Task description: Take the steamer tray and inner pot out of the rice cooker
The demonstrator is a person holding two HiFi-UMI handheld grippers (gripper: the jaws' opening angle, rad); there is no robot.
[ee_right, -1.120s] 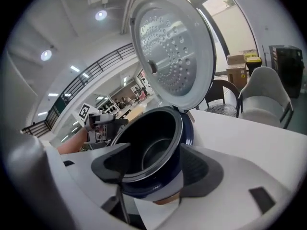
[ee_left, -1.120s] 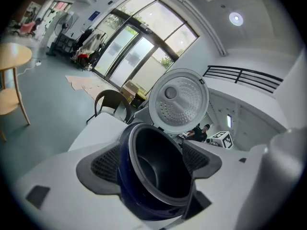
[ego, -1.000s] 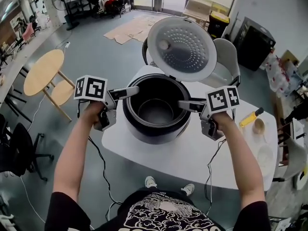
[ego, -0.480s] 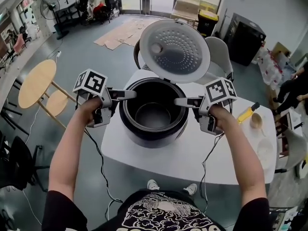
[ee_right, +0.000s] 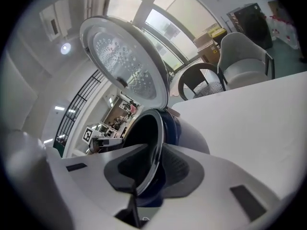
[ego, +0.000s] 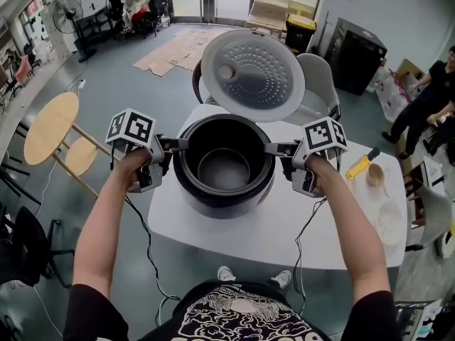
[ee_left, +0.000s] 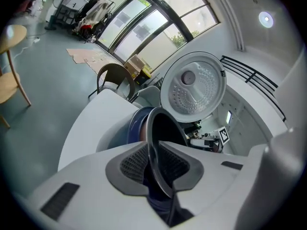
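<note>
You just closed left gripper (ego: pixel 179 145) and right gripper (ego: pixel 271 148); fingers pinched opposite sides of pot (ego: pixel 226 169) rim. Lift likely next.

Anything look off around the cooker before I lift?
Nothing stands out. The rice cooker sits upright on the table, lid fully open. The left gripper and right gripper have just been closing and now pinch opposite sides of the inner pot at its rim. No spills or damage visible.
</note>
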